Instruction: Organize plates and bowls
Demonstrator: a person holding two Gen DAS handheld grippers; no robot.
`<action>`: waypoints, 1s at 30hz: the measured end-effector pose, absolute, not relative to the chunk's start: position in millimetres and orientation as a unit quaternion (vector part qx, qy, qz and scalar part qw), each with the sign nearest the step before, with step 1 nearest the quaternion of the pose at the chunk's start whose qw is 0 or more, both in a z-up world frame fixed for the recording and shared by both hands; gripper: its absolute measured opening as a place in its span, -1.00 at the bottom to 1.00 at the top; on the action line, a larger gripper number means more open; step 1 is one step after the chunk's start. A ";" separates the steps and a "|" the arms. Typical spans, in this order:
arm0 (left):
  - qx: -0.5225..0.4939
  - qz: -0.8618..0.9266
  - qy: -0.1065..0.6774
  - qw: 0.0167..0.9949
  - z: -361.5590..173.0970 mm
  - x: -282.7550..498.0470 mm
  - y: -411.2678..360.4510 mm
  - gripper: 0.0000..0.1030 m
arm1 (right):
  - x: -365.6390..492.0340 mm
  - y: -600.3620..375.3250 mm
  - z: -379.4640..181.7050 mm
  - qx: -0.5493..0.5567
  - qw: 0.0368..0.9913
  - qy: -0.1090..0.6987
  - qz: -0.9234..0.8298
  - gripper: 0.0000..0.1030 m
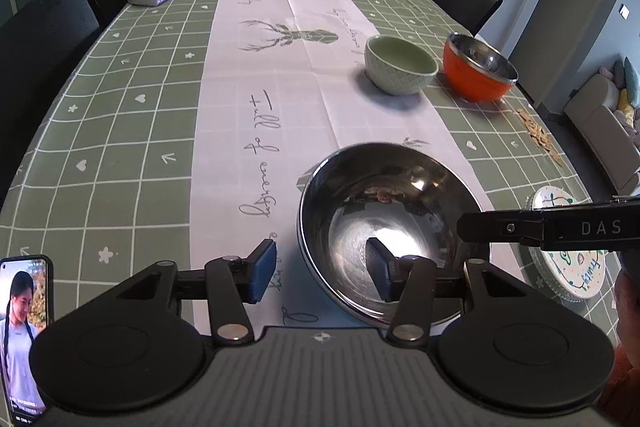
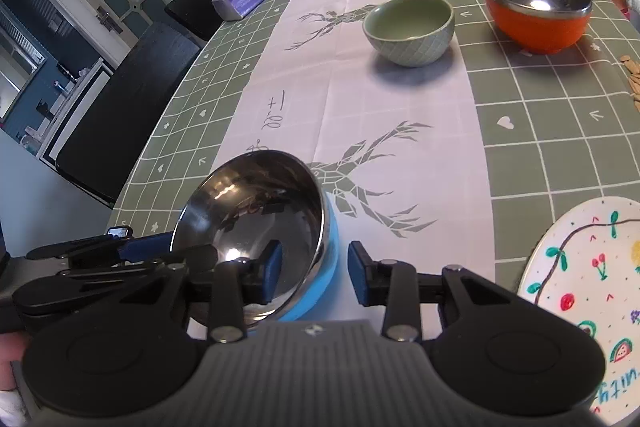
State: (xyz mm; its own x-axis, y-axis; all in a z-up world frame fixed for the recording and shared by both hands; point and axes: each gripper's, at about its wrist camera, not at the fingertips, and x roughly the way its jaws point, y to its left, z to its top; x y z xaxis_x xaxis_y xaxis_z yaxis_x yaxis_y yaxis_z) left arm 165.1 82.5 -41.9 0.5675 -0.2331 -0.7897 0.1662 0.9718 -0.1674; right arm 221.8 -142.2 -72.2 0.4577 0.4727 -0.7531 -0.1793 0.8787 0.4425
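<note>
Blue steel bowl (image 2: 256,235) tilted, mouth leftward. Left gripper (image 1: 320,275) and right gripper (image 2: 314,273) both wide open, straddling rim, clamping nothing. Green bowl (image 2: 410,27), orange bowl (image 2: 536,7) beyond; painted plate (image 2: 588,291) right.

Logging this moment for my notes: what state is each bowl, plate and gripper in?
Blue steel bowl: tilted, both grippers straddling its rim.
Green bowl: upright, empty.
Orange bowl: upright, empty.
Painted plate: flat on table.
Left gripper: open.
Right gripper: open.

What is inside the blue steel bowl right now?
The blue steel bowl holds no food. One finger of each hand-held gripper reaches inside; its rim lies between both pairs of fingers. Underneath is hidden.
</note>
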 end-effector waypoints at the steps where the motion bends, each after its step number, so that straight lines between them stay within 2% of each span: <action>1: -0.039 -0.112 0.446 0.887 -39.6 164.5 83.5 0.17 | 221.6 -143.6 -71.2 0.154 0.841 0.482 0.193 -0.21; 8: -0.039 -0.130 0.401 0.906 -11.9 159.1 77.8 0.26 | 216.1 -150.5 -54.8 0.155 0.852 0.458 0.200 -0.06; 19: -0.039 -0.184 0.388 0.902 25.5 187.2 35.1 0.27 | 224.1 -195.8 -28.4 0.138 0.878 0.429 0.163 -0.06; 30: -0.048 -0.239 0.388 0.889 39.7 248.6 -51.4 0.26 | 275.4 -271.3 -12.9 0.133 0.895 0.413 0.105 -0.06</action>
State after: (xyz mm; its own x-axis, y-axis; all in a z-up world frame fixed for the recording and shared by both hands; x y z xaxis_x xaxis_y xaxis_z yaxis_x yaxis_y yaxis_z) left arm 248.6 -51.4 39.7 0.5845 -0.4617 -0.6672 0.3864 0.8815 -0.2714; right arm 275.4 -271.3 -12.9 0.6373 0.2985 -0.7105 -0.0790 0.9424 0.3251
